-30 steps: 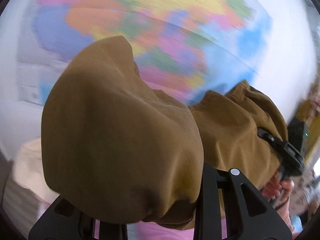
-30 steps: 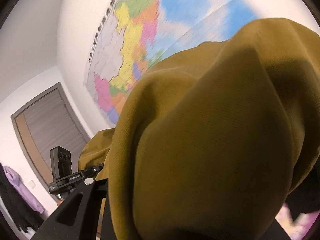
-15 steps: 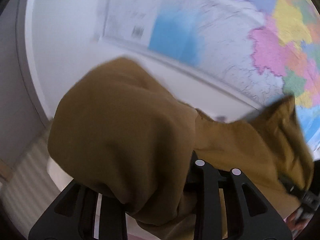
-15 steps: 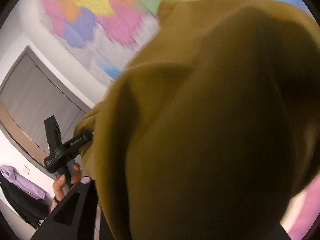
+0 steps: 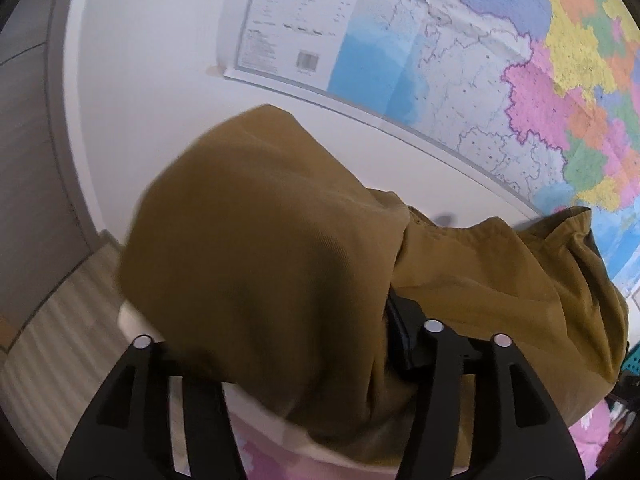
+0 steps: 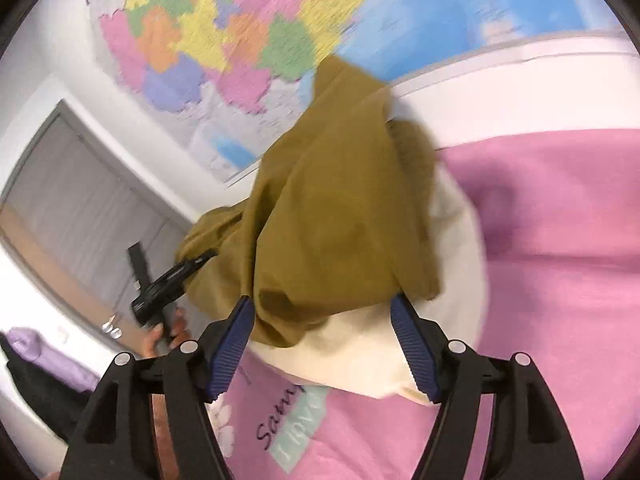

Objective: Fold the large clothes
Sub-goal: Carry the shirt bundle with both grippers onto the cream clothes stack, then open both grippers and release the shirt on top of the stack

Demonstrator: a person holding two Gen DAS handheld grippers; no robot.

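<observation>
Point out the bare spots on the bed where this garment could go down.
Free: the pink cover right of the cream cloth, reaching to the white wall under the map. Crowded: the cream cloth, with the brown garment heaped on it between the opening jaws of the right hand-held gripper.
</observation>
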